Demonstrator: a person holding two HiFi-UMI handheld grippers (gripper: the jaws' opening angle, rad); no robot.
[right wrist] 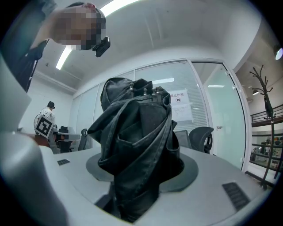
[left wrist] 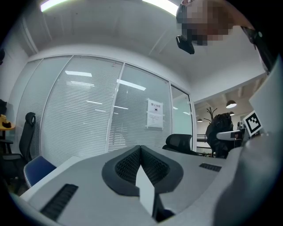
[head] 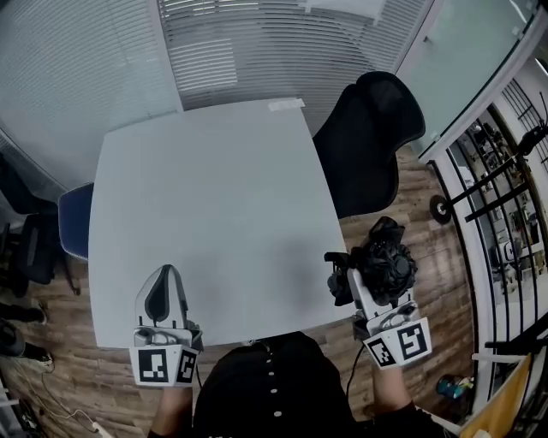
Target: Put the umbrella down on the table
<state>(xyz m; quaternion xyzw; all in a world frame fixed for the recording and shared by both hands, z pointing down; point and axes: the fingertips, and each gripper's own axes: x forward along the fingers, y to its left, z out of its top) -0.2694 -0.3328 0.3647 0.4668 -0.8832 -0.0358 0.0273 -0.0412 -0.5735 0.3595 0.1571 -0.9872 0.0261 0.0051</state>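
A folded black umbrella (head: 390,263) is clamped in the right gripper's (head: 364,287) fingers at lower right; the left gripper's (head: 166,278) fingers are closed empty above the bench (head: 214,188).

Light grey table (head: 214,197) mid-room on wood-plank floor (head: 432,248). By its far right corner a black office chair (head: 368,137); blue chair (head: 75,222) at left edge. Behind: glass walls (head: 257,43) w/ closed blinds, paper notice (left wrist: 154,114) on one pane. Overhead strip light (right wrist: 119,5) lit; coat stand (right wrist: 264,110) at right.
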